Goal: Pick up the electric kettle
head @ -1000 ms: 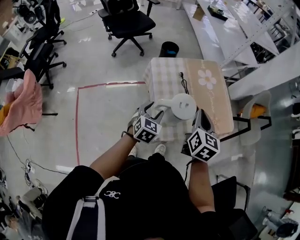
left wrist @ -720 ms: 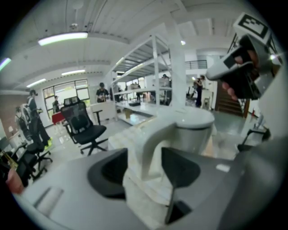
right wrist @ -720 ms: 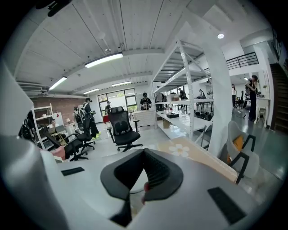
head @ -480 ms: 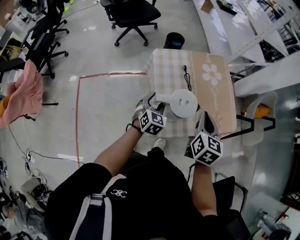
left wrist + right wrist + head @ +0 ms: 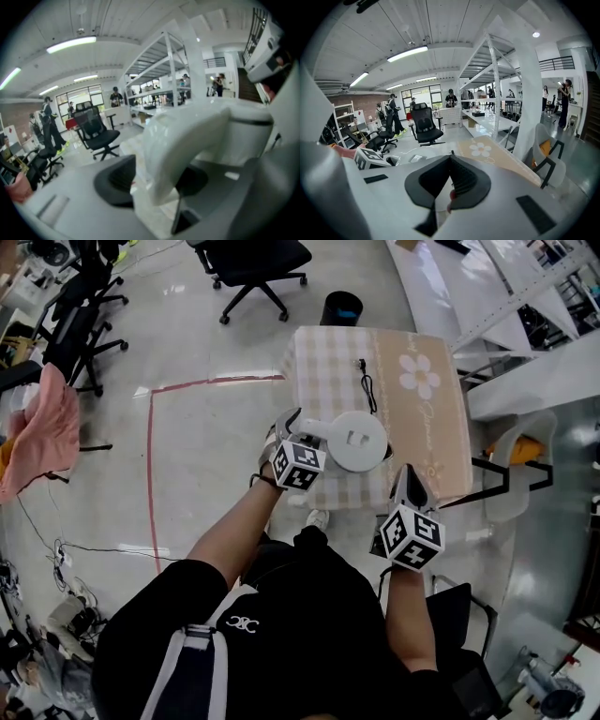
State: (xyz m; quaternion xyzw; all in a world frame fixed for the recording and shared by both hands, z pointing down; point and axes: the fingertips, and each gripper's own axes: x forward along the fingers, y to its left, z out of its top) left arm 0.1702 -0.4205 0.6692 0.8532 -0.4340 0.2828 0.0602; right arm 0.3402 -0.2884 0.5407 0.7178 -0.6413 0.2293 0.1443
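The white electric kettle [image 5: 356, 440] is seen from above over the near part of the small table [image 5: 412, 418], which has a checked and flower-print cloth. My left gripper [image 5: 289, 430] is shut on the kettle's handle [image 5: 314, 427]. In the left gripper view the curved white handle [image 5: 183, 150] fills the space between the jaws, with the kettle body [image 5: 243, 136] behind it. My right gripper [image 5: 408, 482] is at the table's near right edge, apart from the kettle. Its pads [image 5: 461, 180] are pressed together with nothing between them.
A black cable [image 5: 366, 390] lies on the cloth beyond the kettle. A black bin [image 5: 339, 307] and an office chair [image 5: 248, 263] stand beyond the table. White shelving [image 5: 525, 362] and a chair [image 5: 511, 465] are at the right. Red tape [image 5: 150, 446] marks the floor at the left.
The kettle has shifted left with my left gripper and looks larger from above. My right gripper has drawn back from the kettle toward the table's near edge.
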